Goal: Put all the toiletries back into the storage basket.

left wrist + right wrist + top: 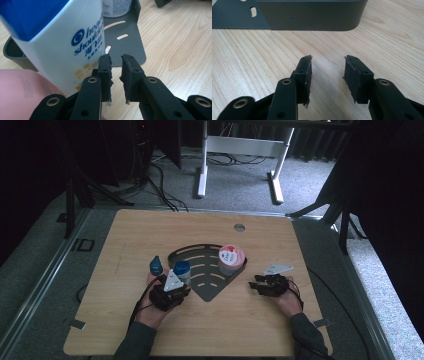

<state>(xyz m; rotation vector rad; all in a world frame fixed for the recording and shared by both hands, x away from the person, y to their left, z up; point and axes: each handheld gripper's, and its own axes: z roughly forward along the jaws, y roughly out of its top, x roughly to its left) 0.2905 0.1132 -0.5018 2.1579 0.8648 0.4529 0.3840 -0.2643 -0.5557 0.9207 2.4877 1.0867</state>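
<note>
The white, blue-capped shampoo bottle point(62, 47) stands at the dark slotted rack's point(130, 47) edge, just beside the left gripper point(116, 62). It looks smooth, stiff and slippery; its flat mid-body seems the best place to grip. The left jaws show a narrow empty gap, and the right gripper point(328, 65) rests half open, holding nothing.

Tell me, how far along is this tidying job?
Done, it seems: a pink-lidded jar already stands on the grey rack. In hand: the left tool sits beside the shampoo bottle at the rack's edge, jaws slightly apart with nothing between them. Probably left: the pink bottle next to it. The right tool waits open and empty, facing the rack's wall.
</note>
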